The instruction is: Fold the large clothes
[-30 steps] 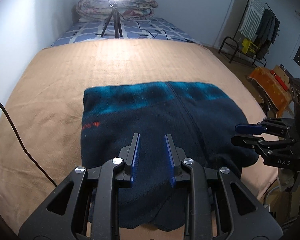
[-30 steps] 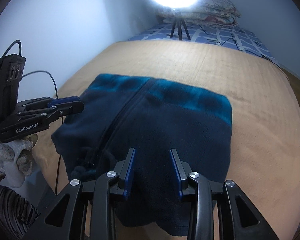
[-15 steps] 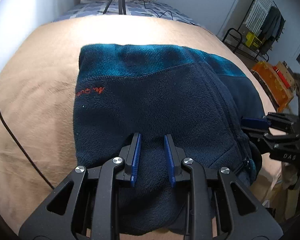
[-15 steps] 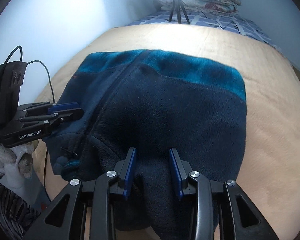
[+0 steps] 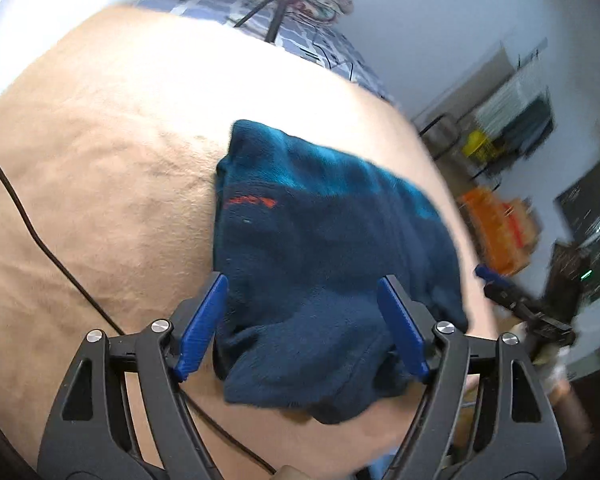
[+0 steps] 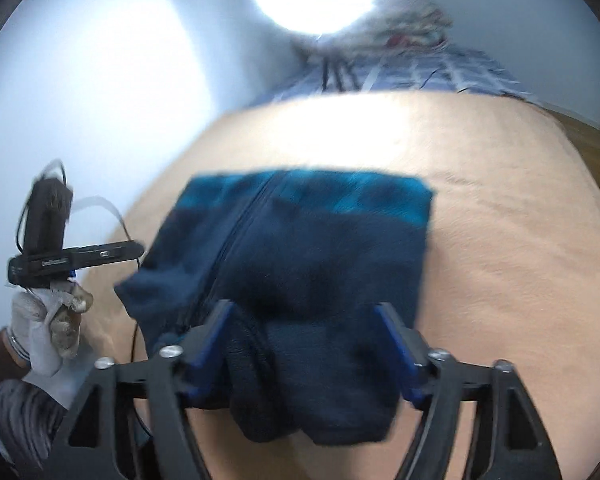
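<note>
Both grippers let go at once: the left gripper (image 5: 302, 326) and right gripper (image 6: 304, 346) have just been opening, and now each stands wide with its pads clear of the cloth. The fleece (image 5: 324, 264) that was pinched half a second ago lies free on the blanket (image 5: 112, 184), near its front edge, folded into a thick pad with the teal band at the far side. The near hem looks lumpy, so this fold seems laid down; I reckon smoothing or 1 more fold is what remains, with both hands free for it
</note>
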